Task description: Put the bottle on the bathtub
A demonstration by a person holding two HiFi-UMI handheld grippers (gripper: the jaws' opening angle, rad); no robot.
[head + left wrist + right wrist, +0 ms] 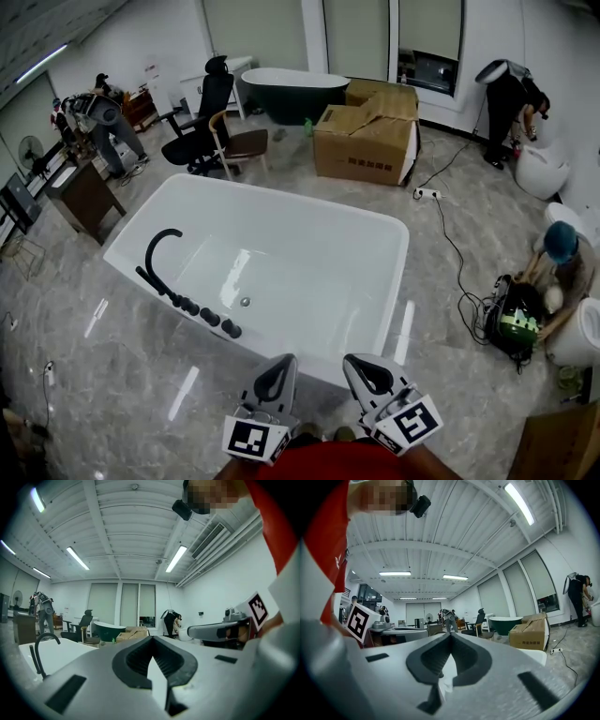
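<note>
The white bathtub (pixel 281 258) fills the middle of the head view, with a black curved faucet (pixel 161 251) and black knobs on its near-left rim. No bottle is held by either gripper; a small green bottle-like thing (pixel 307 125) stands far off on the floor by the cardboard boxes. My left gripper (pixel 278 367) and right gripper (pixel 361 366) sit side by side at the bottom edge, close to the person's body, short of the tub's near rim. Both are shut with nothing between the jaws. The left gripper view shows the left gripper (pixel 151 639), the tub (pixel 56 651) and the faucet (pixel 42 651).
Cardboard boxes (pixel 366 131), a dark green tub (pixel 292 92), an office chair (pixel 202 117) and a wooden chair (pixel 239 142) stand beyond the tub. A cable and power strip (pixel 427 193) run along the right floor. People work at back left (pixel 103 117), back right (pixel 511 98) and right (pixel 562 258).
</note>
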